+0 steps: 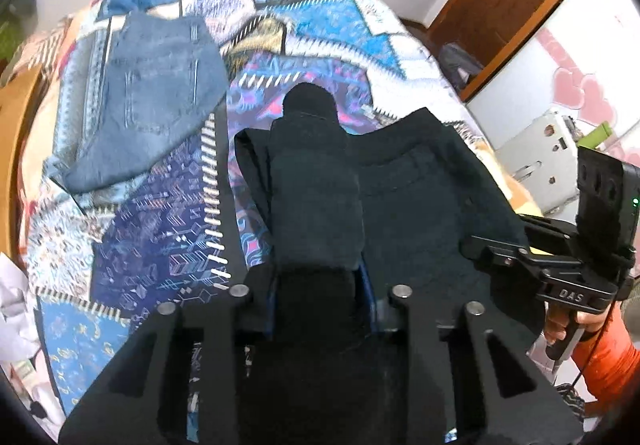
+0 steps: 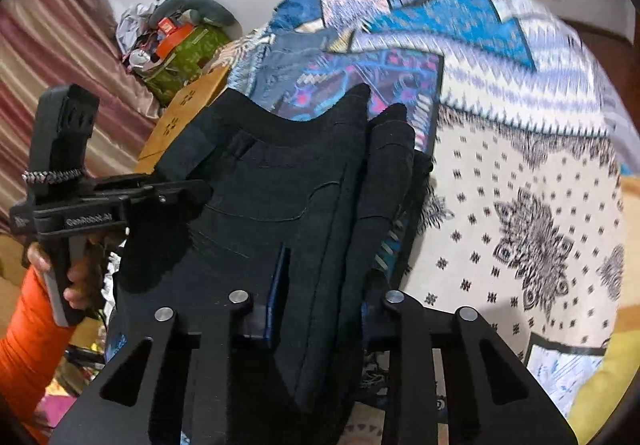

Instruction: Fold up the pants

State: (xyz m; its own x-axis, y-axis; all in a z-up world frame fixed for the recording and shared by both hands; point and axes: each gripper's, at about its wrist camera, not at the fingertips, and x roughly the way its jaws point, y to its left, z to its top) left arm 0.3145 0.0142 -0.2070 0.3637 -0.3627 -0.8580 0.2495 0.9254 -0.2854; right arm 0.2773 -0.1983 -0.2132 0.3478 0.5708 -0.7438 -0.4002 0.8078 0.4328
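The black pants (image 1: 420,197) lie across the patchwork bedspread (image 1: 160,245), waist end towards me. My left gripper (image 1: 320,285) is shut on a bunched fold of the black cloth, which stands up between its blue-padded fingers (image 1: 370,285). My right gripper (image 2: 324,297) is shut on the other side of the same pants (image 2: 272,185), with thick folds squeezed between its fingers (image 2: 282,277). Each gripper's body shows at the edge of the other's view, held by a hand in an orange sleeve (image 2: 24,325).
Folded blue jeans (image 1: 148,93) lie further up the bed on the left. A heap of clothes and bags (image 2: 180,37) sits against the wall by a striped curtain (image 2: 48,45). A brown door (image 1: 500,5) and a grey device (image 1: 544,157) stand right of the bed.
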